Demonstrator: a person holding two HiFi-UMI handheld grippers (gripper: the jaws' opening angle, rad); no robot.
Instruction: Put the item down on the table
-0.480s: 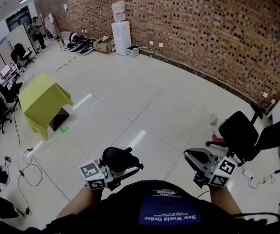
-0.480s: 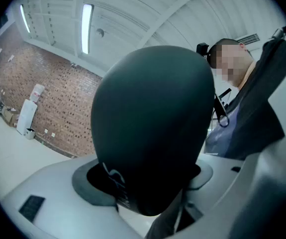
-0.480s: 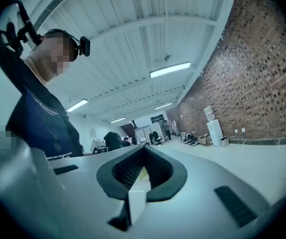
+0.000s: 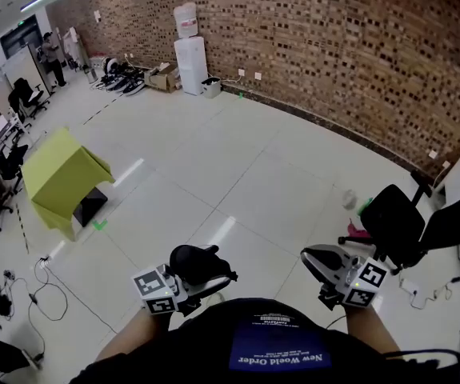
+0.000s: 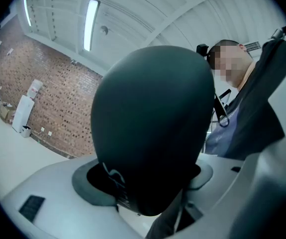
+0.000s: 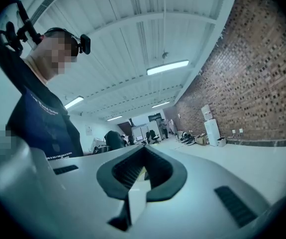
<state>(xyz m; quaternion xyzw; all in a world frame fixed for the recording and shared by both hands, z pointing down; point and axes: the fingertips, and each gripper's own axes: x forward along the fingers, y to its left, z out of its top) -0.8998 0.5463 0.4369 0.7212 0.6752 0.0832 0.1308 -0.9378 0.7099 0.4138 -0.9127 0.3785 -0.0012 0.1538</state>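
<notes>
Tiled office floor, yellow-draped counter point(image 4: 58, 178) far left; left gripper point(image 4: 208, 277) jaws clamp dark rounded item point(image 4: 196, 260), probably to carry it there; right gripper point(image 4: 314, 261) jaws closed, empty

Navy shirt point(image 4: 274, 350) bore white print; left gripper point(image 4: 214, 277) and right gripper point(image 4: 319, 264) were pale grey, each with a black-and-white marker cube point(image 4: 156, 289).

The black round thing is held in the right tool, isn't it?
No. It is the left tool that holds the black round thing. The left gripper view shows it filling the space between that tool's jaws.
</notes>
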